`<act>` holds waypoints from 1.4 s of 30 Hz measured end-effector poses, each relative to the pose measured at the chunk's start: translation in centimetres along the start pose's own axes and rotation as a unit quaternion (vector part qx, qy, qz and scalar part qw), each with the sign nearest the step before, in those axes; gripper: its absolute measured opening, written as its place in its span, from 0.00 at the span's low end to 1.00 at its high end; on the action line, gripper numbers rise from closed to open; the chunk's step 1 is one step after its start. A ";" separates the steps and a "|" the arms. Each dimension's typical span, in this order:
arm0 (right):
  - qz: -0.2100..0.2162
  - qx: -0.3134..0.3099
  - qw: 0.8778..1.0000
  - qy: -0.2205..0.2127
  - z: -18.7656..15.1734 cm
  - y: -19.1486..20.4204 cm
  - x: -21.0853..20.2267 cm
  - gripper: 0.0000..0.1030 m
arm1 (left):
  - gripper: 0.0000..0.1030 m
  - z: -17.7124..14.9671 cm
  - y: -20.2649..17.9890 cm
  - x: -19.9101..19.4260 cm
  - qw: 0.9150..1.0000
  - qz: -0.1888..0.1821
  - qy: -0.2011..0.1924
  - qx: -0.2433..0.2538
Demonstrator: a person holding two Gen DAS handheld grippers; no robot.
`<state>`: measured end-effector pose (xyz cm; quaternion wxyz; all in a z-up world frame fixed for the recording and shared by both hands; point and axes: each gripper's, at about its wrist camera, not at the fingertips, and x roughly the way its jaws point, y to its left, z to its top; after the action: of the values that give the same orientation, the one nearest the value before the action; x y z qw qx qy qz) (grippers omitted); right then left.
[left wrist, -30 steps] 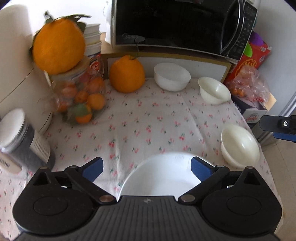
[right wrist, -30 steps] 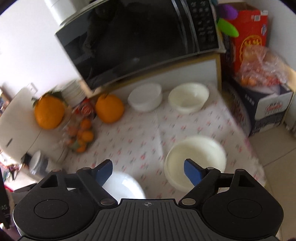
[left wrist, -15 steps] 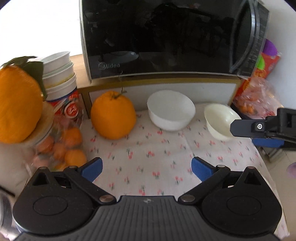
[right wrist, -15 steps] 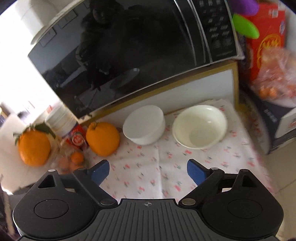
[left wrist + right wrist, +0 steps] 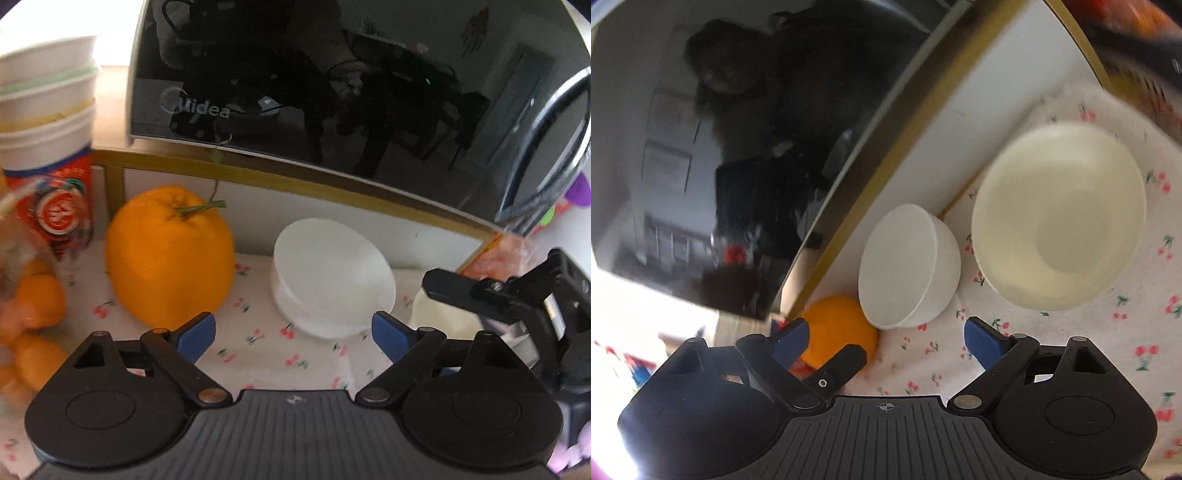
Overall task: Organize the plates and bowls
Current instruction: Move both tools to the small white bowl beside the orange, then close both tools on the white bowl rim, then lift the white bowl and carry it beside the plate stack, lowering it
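The black microwave (image 5: 332, 92) fills the back, up on its shelf above the cherry-print cloth (image 5: 266, 354). Below it, the big orange (image 5: 168, 258) sits left of the white bowl (image 5: 328, 284), which stands near the back edge of the cloth — the cream bowl (image 5: 1060, 218) just beside it to the right, the two apart. The left gripper (image 5: 293, 332) faces the white bowl, jaws wide but closing, nothing between them. The right gripper (image 5: 886, 336) is rolled to one side — jaws spread wide and empty, short of both bowls.
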<state>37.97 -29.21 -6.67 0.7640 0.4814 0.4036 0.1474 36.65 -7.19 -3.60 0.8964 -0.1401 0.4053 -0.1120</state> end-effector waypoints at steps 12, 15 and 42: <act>-0.017 0.049 0.997 -0.051 0.5 -1.0 1.7 0.66 | 0.40 -0.1 0.4 2.3 0.999 -0.010 -0.017 -0.050; -0.026 0.057 0.996 -0.063 0.4 -1.1 2.5 0.51 | 0.30 -0.1 0.3 2.4 0.998 -0.004 -0.018 -0.052; -0.070 0.006 0.996 -0.048 -3.5 3.3 -1.6 0.19 | 0.17 -1.5 0.2 -5.6 1.000 0.022 0.001 -0.017</act>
<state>34.85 -26.41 -3.79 0.7883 0.4627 0.3999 0.0674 31.85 -5.52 -0.70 0.8959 -0.1463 0.4108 -0.0850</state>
